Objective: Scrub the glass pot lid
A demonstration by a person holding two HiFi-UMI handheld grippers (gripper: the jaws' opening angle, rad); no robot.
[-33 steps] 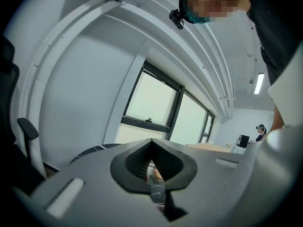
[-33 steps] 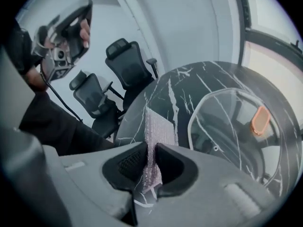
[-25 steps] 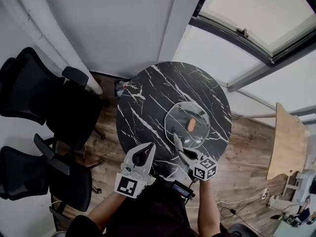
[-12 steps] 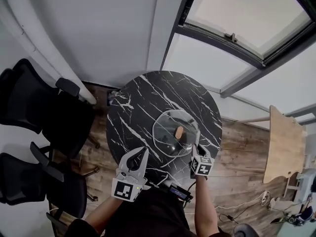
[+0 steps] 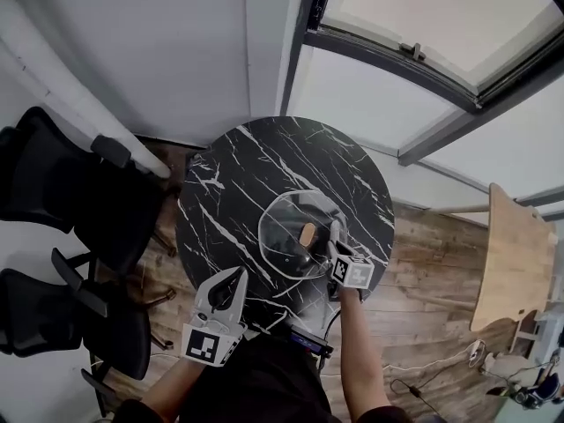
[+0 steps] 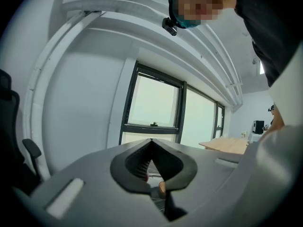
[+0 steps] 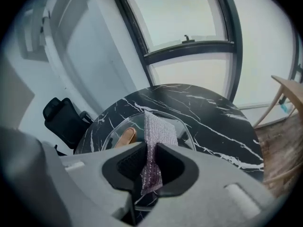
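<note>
Tongs first, since they sit nearest me. My left tongs (image 6: 151, 142) have their jaws together on nothing and hang off the table's edge at about 7 o'clock, close to my body. My right tongs (image 7: 151, 148) are clamped on the scrub pad (image 7: 160, 126), which stands up between the jaws as a thin, pinkish, textured sheet and leans out over the glass.

Just past them is the glass pot lid (image 5: 280, 236). It lies flat on the round black marble table (image 5: 247, 170), toward 5 o'clock from the table's centre, so on my side of it. The right tongs come in at the lid's 4 o'clock rim, beside the wooden knob (image 5: 307, 233). Whether the pad actually presses on the glass I cannot tell.

I judge the lid stiff, brittle and fairly heavy for its size. It is smooth too, so it is likely to skate on polished marble once I push. The pad looks soft and limp, so pressure has to come from close behind it. The knob is the safest place to take hold. Failing that, the idle left tongs could pin the rim at 9 o'clock — steady pressure, no levering.

By count there are two tongs, one pad, one lid with one knob and one marble table. Farther out, two black office chairs (image 5: 53, 170) stand at 9 o'clock and one pale wooden table (image 5: 504, 254) at 3 o'clock. The window (image 5: 423, 25) runs from 12 toward 2 o'clock.
</note>
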